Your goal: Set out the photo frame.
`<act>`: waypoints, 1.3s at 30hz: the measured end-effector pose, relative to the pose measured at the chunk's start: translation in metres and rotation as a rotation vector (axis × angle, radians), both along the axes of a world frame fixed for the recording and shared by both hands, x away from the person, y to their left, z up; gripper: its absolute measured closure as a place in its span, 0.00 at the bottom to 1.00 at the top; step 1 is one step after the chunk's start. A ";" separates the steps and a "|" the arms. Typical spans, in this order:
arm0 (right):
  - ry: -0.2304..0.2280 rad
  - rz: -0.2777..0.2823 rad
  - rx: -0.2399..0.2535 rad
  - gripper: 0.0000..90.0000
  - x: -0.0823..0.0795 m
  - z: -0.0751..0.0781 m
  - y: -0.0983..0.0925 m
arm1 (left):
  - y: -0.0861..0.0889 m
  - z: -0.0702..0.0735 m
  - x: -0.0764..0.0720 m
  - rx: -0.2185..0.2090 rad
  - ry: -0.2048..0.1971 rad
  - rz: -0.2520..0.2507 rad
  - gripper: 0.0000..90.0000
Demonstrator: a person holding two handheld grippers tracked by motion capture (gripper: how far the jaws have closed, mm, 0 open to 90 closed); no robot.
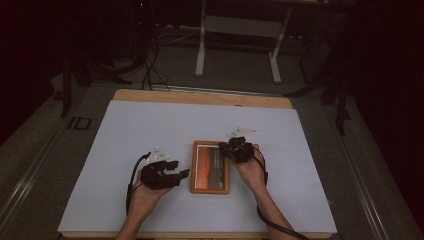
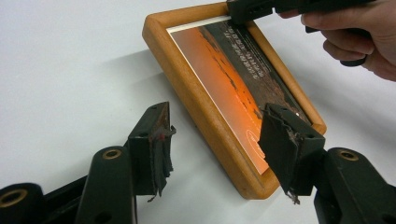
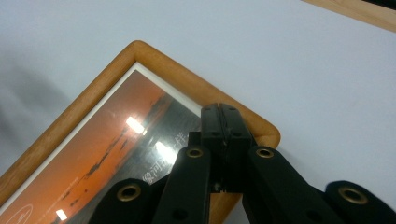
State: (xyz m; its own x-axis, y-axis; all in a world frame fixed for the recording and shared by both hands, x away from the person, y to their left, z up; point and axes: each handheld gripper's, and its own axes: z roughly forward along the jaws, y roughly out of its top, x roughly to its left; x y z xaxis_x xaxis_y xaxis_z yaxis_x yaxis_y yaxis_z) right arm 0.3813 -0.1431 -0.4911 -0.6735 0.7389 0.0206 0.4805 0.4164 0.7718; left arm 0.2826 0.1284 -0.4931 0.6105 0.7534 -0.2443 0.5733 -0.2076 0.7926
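Observation:
A wooden picture frame [image 1: 210,167] with an orange sunset print lies flat on the white mat. My left gripper [image 1: 182,175] rests on the mat just left of it. In the left gripper view its jaws [image 2: 217,116] stand open, astride the frame's [image 2: 205,102] near corner without touching it. My right gripper [image 1: 227,147] hovers over the frame's far right corner. Its jaws [image 3: 219,109] are pressed together with nothing between them, above the glass near the rounded corner of the frame [image 3: 93,98]. The left gripper view shows that gripper [image 2: 238,11] at the frame's far end.
The white mat [image 1: 150,130] covers most of a wooden table [image 1: 200,97], with bare mat all around the frame. Beyond the table, on a dark floor, are the white legs of a desk [image 1: 200,50] and some cables.

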 end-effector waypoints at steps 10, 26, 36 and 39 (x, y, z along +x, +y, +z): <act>0.001 -0.013 -0.007 1.00 0.000 0.000 -0.005 | -0.002 -0.001 -0.001 -0.001 0.000 0.001 0.49; 0.028 -0.043 0.021 1.00 0.001 -0.006 -0.015 | -0.002 0.000 -0.001 -0.025 -0.003 -0.013 0.47; 0.047 -0.070 0.001 1.00 0.005 -0.014 -0.024 | -0.009 0.000 -0.003 -0.002 0.003 -0.046 0.48; 0.054 -0.078 -0.009 1.00 0.006 -0.018 -0.026 | -0.010 0.000 -0.003 0.001 0.003 -0.051 0.48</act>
